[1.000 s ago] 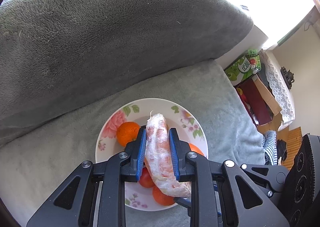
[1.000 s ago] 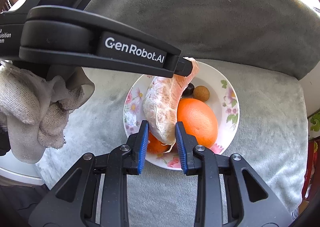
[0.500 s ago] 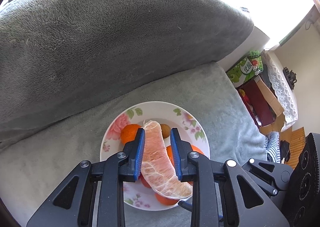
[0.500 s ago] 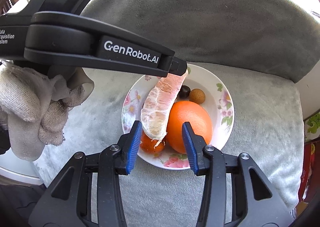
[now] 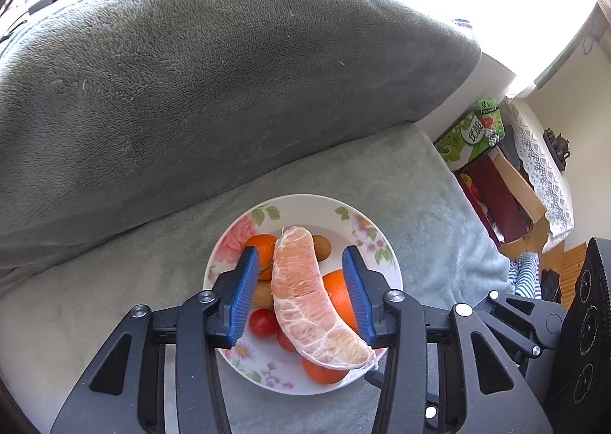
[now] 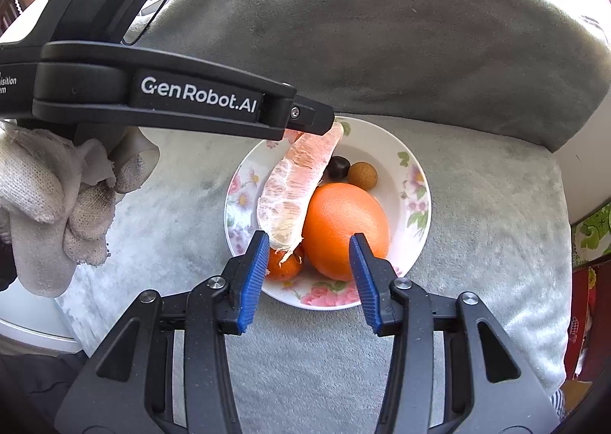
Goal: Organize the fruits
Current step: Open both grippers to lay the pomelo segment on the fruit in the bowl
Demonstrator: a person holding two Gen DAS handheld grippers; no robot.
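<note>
A peeled pink pomelo segment lies across the fruit on a flowered white plate on a grey cushion. Beside it sit a large orange, small tangerines, red cherry tomatoes and brown longans. My left gripper hovers over the segment, jaws opening, pads clear of it on both sides. My right gripper stands at the plate's near rim, jaws opening, the segment's end just beyond its left pad, untouched.
A thick grey sofa back rises behind the plate. A gloved hand holds the left tool at the left of the right wrist view. Green packets and a cardboard box stand beyond the cushion's right edge.
Both grippers were shut on the pomelo segment and have let go. Their jaws have spread, and the segment now rests on the fruit in the plate.
</note>
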